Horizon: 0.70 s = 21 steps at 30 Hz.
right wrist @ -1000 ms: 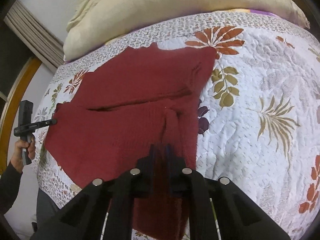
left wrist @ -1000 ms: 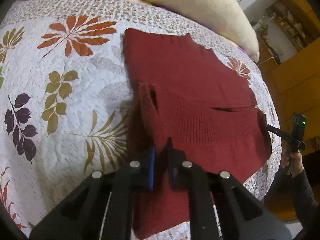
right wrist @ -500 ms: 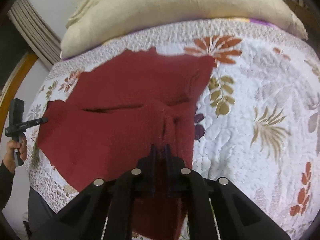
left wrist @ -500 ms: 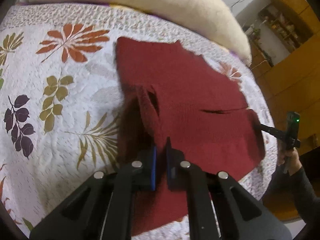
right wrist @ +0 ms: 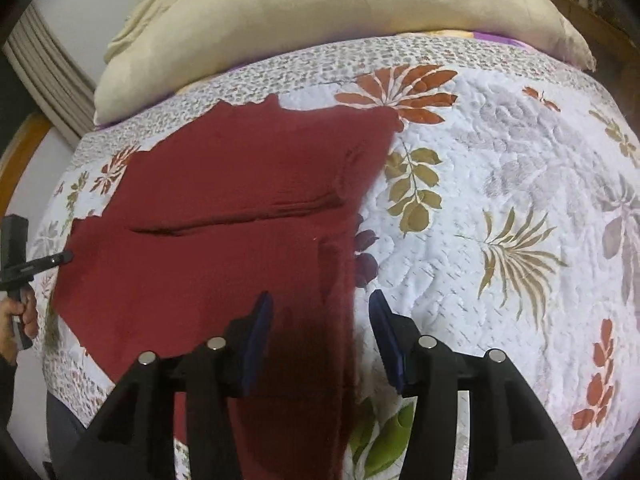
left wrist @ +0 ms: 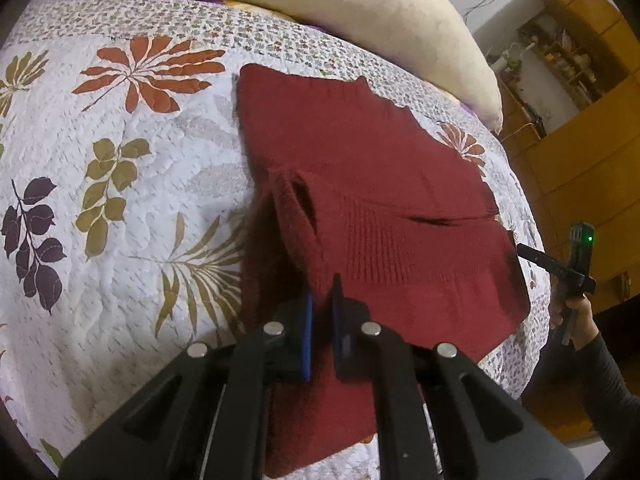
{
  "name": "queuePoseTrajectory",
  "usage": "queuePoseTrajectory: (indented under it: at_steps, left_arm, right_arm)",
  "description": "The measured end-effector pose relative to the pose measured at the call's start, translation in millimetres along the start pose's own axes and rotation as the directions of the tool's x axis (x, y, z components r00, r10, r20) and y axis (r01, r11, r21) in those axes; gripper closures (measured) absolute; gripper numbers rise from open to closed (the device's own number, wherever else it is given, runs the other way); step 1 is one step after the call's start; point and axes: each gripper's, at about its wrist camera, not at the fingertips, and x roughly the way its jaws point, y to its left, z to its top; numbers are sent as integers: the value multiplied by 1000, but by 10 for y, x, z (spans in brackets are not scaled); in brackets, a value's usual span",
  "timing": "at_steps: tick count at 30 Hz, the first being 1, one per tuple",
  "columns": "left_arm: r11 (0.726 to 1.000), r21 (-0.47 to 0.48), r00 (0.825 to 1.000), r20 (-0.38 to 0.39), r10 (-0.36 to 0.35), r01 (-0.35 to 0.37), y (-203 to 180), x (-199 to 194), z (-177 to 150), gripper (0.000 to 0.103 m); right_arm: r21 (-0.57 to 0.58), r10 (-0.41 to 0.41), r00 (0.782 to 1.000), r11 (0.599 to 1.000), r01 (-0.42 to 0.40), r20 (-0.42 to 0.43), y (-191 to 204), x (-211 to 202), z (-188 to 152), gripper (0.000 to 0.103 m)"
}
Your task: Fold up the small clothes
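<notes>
A dark red knit sweater (left wrist: 380,168) lies folded on the leaf-print quilt (left wrist: 120,208). My left gripper (left wrist: 322,312) is shut on a raised fold of it near the front edge. In the right wrist view the sweater (right wrist: 240,184) lies flat, and my right gripper (right wrist: 322,320) stands open above its right edge with nothing pinched. The left gripper (right wrist: 60,259) shows at the sweater's far left corner. The right gripper (left wrist: 528,252) shows at the sweater's right corner in the left wrist view, held by a hand (left wrist: 572,312).
A long cream pillow (right wrist: 320,20) runs along the back of the bed. The quilt (right wrist: 500,160) spreads wide to the right of the sweater. Wooden cabinets (left wrist: 580,168) stand beyond the bed's right side. The bed's front edge is close below both grippers.
My right gripper has opened and let go of the sweater, whose right part now lies flat. The left gripper stays shut on the fabric and has barely moved.
</notes>
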Motion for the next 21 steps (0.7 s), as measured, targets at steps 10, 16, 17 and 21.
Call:
queuePoseTrajectory:
  at_steps: [10,16,17,21]
  left_arm:
    - [999,26,994,100,-49,46,-175,-379,-22,97]
    - [992,99,977,191,-95,77,-400,-783,82,97]
    - [991,110,975,202,-93,71,-428,-829,142,97]
    - [988,138,968,233,-95,64,-514,-943,527,97]
  right_arm:
    - [-47,-12,997,999,16,73,132,-306,-44,95]
    - [-82,10,982,997,6,186,323,-846,86,95]
    - [-85,12,979,996,5,203,347,-915,140,95]
    - [-89,4,965,996,20,264,401,-1094,469,95]
